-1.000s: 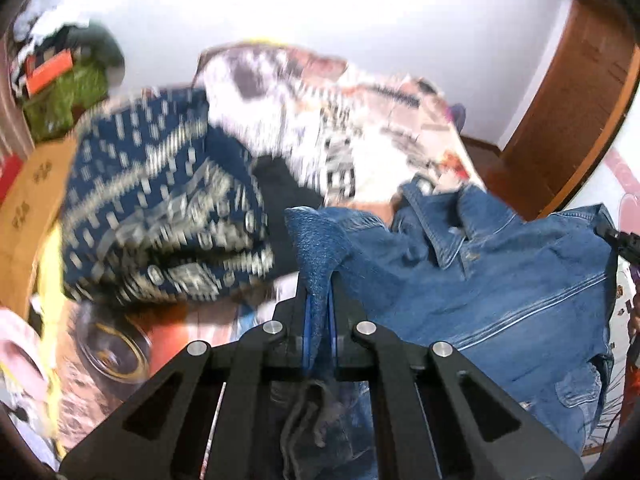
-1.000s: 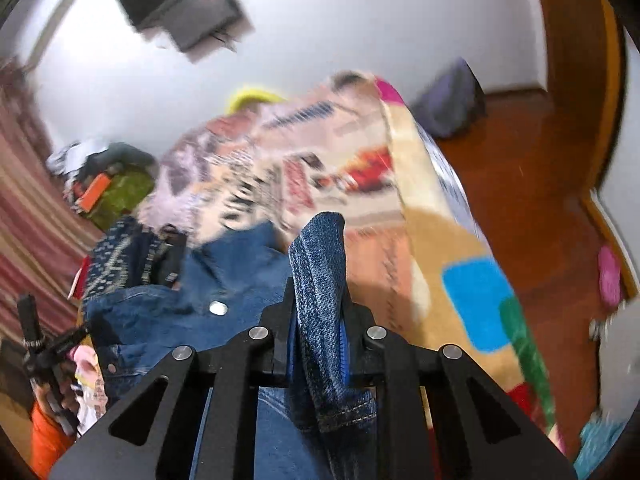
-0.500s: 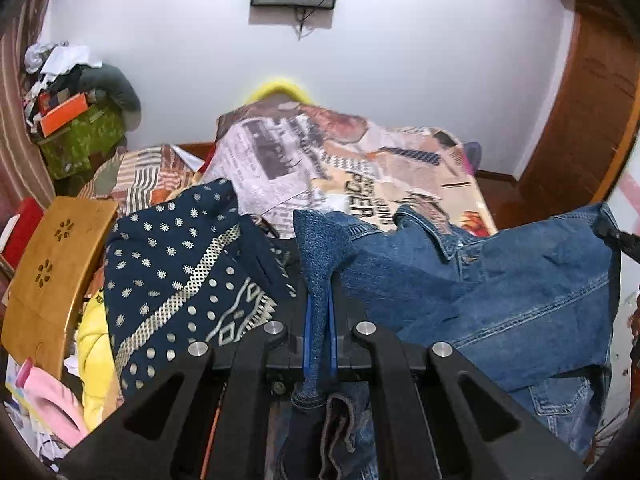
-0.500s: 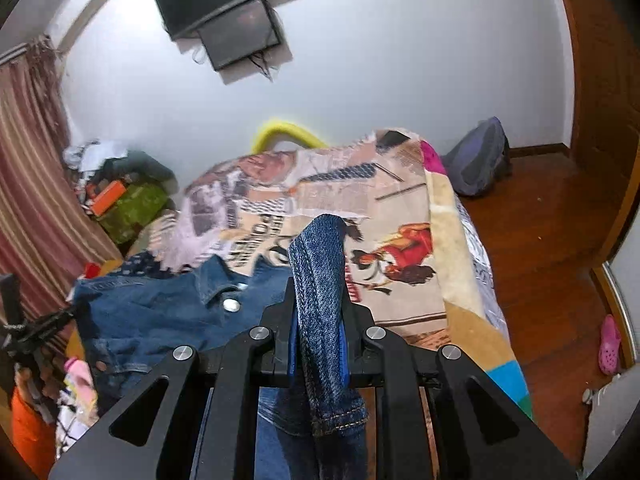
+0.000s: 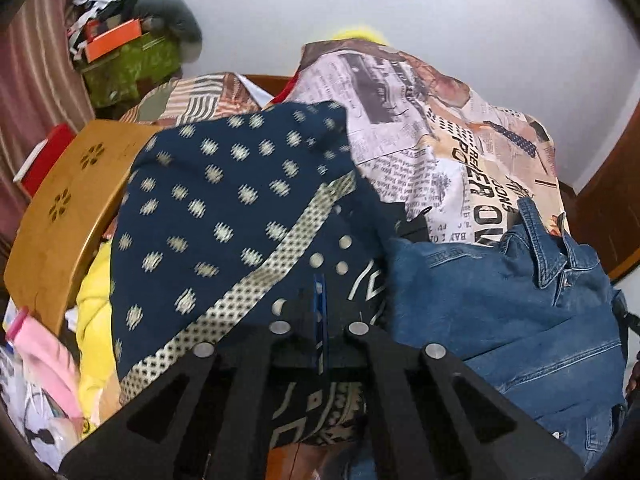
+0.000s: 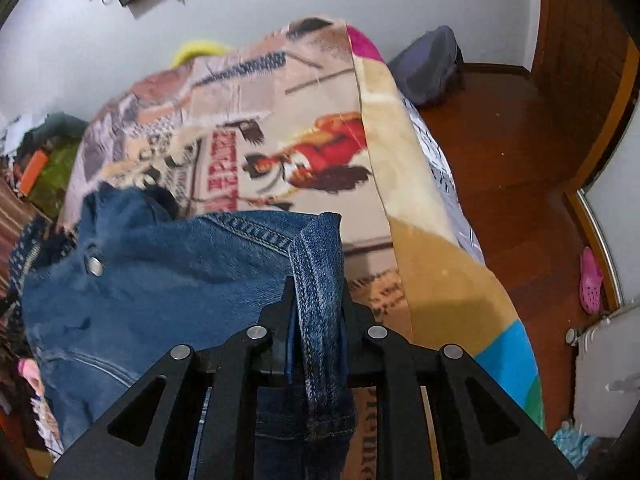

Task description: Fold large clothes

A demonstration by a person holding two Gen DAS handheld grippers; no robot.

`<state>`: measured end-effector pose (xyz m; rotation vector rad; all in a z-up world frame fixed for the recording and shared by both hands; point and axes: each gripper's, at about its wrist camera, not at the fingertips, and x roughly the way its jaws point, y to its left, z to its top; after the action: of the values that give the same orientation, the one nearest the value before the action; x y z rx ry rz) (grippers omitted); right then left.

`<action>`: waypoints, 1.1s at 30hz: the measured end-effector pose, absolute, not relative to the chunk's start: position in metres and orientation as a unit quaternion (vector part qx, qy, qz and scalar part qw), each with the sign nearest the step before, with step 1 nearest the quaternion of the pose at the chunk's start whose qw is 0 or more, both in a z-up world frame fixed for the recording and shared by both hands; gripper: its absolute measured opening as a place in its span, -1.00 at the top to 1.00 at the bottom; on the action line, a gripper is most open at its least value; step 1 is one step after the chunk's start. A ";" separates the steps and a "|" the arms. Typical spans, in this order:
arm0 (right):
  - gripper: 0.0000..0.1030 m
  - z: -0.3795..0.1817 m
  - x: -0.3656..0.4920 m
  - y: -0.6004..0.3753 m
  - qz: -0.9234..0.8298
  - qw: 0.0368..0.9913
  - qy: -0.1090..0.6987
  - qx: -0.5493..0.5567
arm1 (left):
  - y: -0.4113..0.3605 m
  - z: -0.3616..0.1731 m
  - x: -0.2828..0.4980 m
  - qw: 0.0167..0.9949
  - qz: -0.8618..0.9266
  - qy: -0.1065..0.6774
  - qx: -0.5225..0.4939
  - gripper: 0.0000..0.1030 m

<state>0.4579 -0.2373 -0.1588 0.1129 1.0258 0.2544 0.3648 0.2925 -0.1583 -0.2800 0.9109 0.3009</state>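
The right gripper (image 6: 316,300) is clamped on a seamed edge of the denim jacket (image 6: 160,280), which lies on the printed blanket (image 6: 304,120). The left gripper (image 5: 320,300) has its jaws nearly together (nothing visibly between them), just beside the jacket (image 5: 500,312) and over a navy patterned cloth (image 5: 224,216). The blanket (image 5: 460,144) shows partial lettering, "ROV".

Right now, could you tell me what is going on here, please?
A person is folding a jacket over the bed with two hand-held tools. The right tool is shut on a seamed edge of the jacket. The left tool is shut with no denim in it, in front of a navy cloth.
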 end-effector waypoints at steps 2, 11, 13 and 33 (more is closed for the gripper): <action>0.66 -0.157 0.453 -0.235 0.122 0.862 0.491 0.038 | 0.293 -0.160 0.360 0.872 0.154 0.443 -0.137 0.97; 0.43 -0.103 0.403 -0.236 0.138 0.876 0.462 -0.004 | 0.263 -0.143 0.329 0.878 0.140 0.451 -0.079 0.05; 0.30 -0.089 0.388 -0.238 0.145 0.883 0.447 -0.005 | 0.252 -0.132 0.316 0.886 0.133 0.440 -0.065 -0.31; -0.39 -0.080 0.245 -0.262 0.172 0.889 0.425 -0.006 | 0.224 -0.172 0.192 0.856 0.077 0.499 -0.111 -0.73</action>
<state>0.2448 -0.2617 -0.0797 -0.0121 0.8831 0.3569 0.1919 0.2240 -0.1725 -0.2333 1.0492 0.1626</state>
